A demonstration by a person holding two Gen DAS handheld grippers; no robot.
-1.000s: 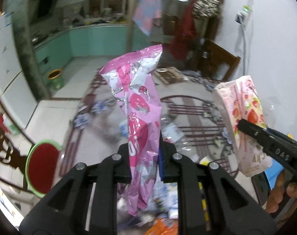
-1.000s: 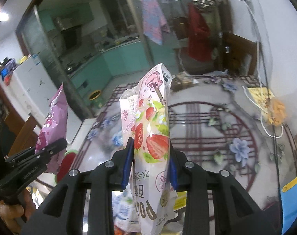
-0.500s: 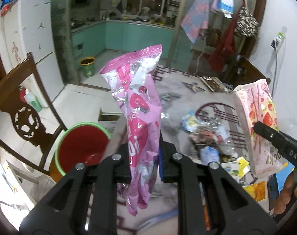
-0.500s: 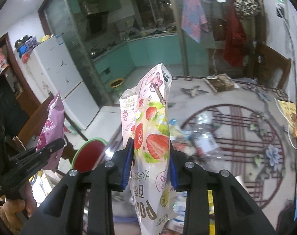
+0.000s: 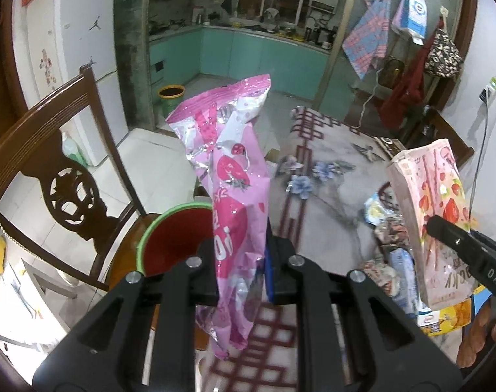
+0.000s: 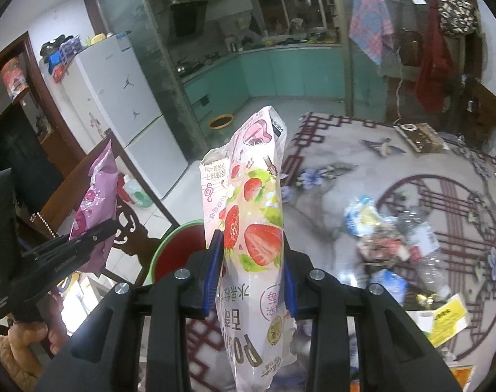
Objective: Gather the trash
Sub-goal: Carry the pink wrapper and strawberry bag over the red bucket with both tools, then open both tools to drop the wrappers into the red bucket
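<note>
Now the left gripper (image 5: 239, 274) pinches a pink wrapper (image 5: 230, 176) upright above the red bin (image 5: 172, 238). Beside the tabletop's (image 6: 362, 160) left edge, the right gripper (image 6: 251, 277) clamps a strawberry snack bag (image 6: 251, 215).

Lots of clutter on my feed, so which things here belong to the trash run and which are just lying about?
Job:
- pink wrapper, clamped in left gripper
- strawberry snack bag, clamped in right gripper
- red bin with green rim, on the chair seat
- wrapper pile on the table

Lying about:
- wooden chair
- fridge
- yellow-rimmed bin on the kitchen floor
- hanging plaid cloth
</note>
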